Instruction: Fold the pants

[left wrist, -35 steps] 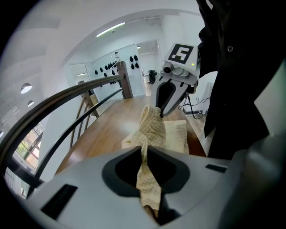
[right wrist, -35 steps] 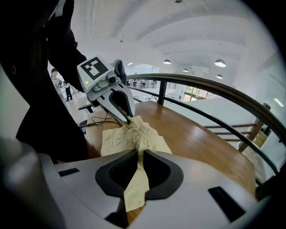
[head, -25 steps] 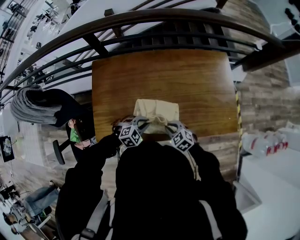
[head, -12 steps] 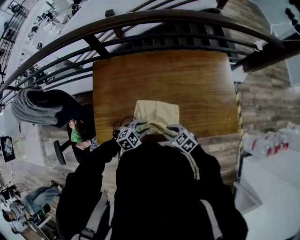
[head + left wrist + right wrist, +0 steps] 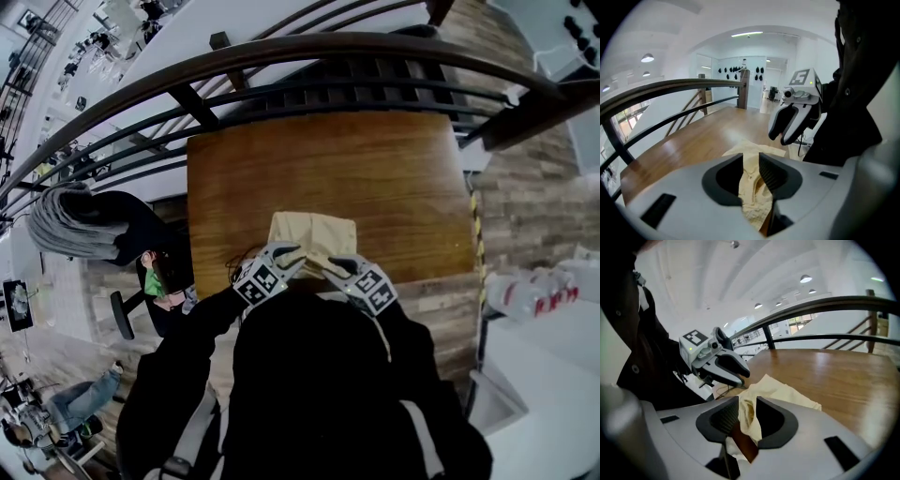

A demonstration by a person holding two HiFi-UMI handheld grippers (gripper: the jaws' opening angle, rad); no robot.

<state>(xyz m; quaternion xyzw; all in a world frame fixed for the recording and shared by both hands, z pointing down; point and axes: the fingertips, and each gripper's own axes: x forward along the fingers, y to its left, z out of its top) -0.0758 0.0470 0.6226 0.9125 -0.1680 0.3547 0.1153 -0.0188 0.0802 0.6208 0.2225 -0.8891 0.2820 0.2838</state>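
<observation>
Folded cream cloth pants (image 5: 314, 232) lie at the near edge of the brown wooden counter (image 5: 328, 159)
We see the left tongs (image 5: 751, 169) and right tongs (image 5: 747, 416) just opened, with cloth unpinched between their jaws; a snagged layer could pull the fold undone.

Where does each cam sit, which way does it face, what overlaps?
Left gripper view: on the left gripper, looking along its jaws, just opened with the pants between, over the table; right gripper and dark jacket show.
Right gripper view: mirrored, jaws likewise just opening, pants between; left gripper, jacket show.
Head view: on the head, steeply down; jacket, both grippers.
Shared: pants, table, railing.
</observation>
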